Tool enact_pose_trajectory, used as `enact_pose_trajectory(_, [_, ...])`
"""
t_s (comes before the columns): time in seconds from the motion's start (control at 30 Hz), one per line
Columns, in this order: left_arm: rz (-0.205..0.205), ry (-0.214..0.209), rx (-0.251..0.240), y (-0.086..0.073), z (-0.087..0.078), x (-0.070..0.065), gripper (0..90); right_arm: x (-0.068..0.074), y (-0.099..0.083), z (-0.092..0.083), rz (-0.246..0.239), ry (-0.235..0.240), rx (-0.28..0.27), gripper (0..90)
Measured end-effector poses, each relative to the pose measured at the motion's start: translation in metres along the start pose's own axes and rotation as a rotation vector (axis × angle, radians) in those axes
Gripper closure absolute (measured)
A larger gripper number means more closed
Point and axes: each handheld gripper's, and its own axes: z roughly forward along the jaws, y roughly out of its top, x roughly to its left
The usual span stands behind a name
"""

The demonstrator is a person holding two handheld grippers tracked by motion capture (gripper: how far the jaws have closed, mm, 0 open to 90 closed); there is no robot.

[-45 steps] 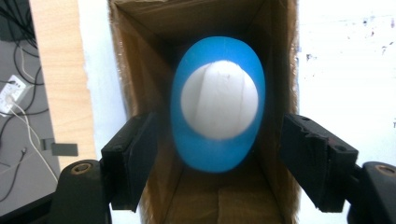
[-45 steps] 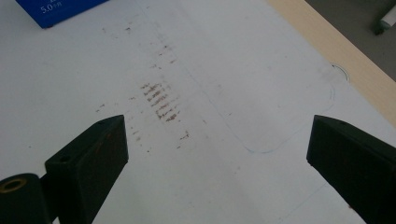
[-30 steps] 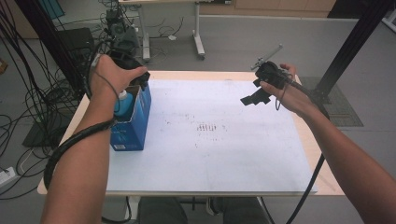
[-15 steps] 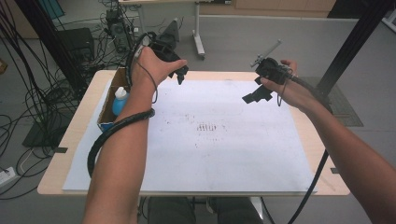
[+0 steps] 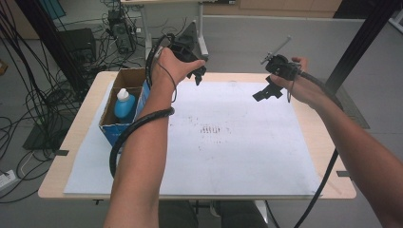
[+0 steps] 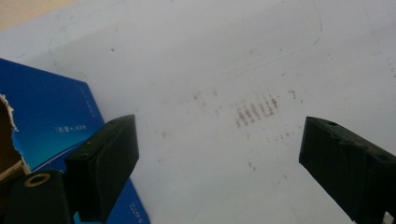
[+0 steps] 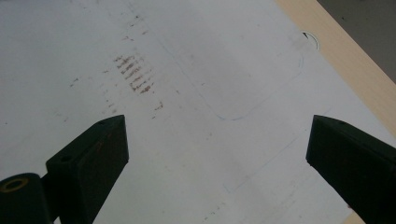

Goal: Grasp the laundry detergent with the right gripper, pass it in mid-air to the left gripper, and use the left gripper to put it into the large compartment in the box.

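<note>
My left gripper (image 5: pixel 197 78) hovers over the far edge of the white sheet (image 5: pixel 247 147), just right of an open blue cardboard box (image 5: pixel 119 130). A blue bottle with a white cap (image 5: pixel 124 103) stands inside that box. In the left gripper view my left gripper (image 6: pixel 218 135) is open; its jaws have just been opening, with nothing between them, and a blue side of the box (image 6: pixel 46 116) lies at the left. My right gripper (image 5: pixel 267 88) is held above the sheet's far right part. My right gripper (image 7: pixel 217 130) also stands open over bare sheet.
The sheet covers most of a wooden table (image 5: pixel 71 142) and bears faint brown marks (image 5: pixel 209 129) near its middle. Cables and equipment (image 5: pixel 119 28) crowd the floor beyond the far left corner. A black post (image 5: pixel 356 42) rises at the far right.
My left hand has come off the box and moved right along the table's far edge. The box's open top and the bottle now show. The right hand has stayed put.
</note>
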Motion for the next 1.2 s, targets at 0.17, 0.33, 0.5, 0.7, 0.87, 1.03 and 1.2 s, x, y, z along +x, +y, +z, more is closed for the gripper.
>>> enact_pose_trajectory(0.17, [0.003, -0.01, -0.001, 0.004, 0.002, -0.003, 12.4, -0.005, 0.0, -0.003, 0.007, -0.006, 0.005, 5.7])
enact_pose_trajectory(0.33, [0.0, -0.022, 0.01, 0.006, 0.008, -0.003, 12.4, -0.009, 0.0, -0.005, 0.008, -0.012, 0.01, 5.7])
enact_pose_trajectory(0.5, [0.013, -0.028, 0.018, 0.006, 0.013, -0.005, 12.4, -0.012, 0.0, -0.005, 0.013, -0.015, 0.015, 5.7])
enact_pose_trajectory(0.7, [0.015, -0.031, 0.021, 0.006, 0.014, -0.004, 12.4, -0.014, 0.0, -0.004, 0.013, -0.016, 0.022, 5.7])
enact_pose_trajectory(0.87, [0.008, -0.026, 0.022, 0.004, 0.014, -0.001, 12.4, -0.015, -0.001, -0.001, 0.018, -0.013, 0.022, 5.7])
enact_pose_trajectory(1.03, [0.002, -0.028, 0.021, 0.002, 0.013, -0.001, 12.5, -0.014, 0.0, 0.0, 0.015, -0.01, 0.018, 5.8])
enact_pose_trajectory(1.2, [0.001, -0.026, 0.021, 0.001, 0.013, -0.001, 12.5, -0.015, 0.0, -0.003, 0.013, -0.011, 0.008, 5.8])
